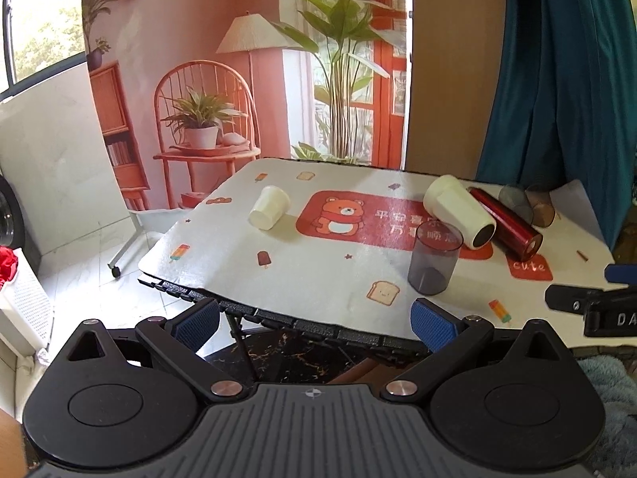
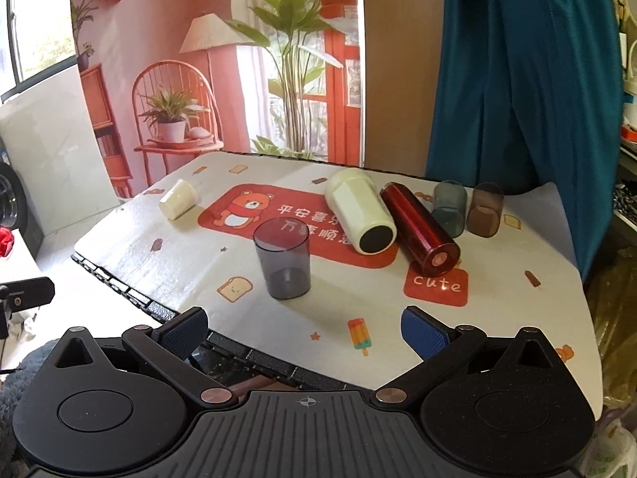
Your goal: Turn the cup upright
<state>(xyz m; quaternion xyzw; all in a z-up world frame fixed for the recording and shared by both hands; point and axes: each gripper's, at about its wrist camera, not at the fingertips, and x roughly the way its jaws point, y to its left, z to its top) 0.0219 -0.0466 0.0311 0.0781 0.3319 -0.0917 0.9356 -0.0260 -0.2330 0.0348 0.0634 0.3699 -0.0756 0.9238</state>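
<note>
The grey cup (image 2: 282, 263) looks like clear smoky plastic. The red flask (image 2: 420, 229) is glossy metal, the cream tumbler (image 2: 358, 213) matt, and the bench (image 2: 517, 318) has a printed, faintly shiny cover.

Both wrist cameras sit low, just off the near edge of the table (image 1: 318, 279) — each looking forward between its own spread blue pads and slightly down across the top toward the far edge. The left wrist view stands off the near left corner; the right wrist view faces the table (image 2: 398, 318) nearer its middle. Both share the whole tabletop — and the printed backdrop (image 1: 179, 59) behind.
</note>
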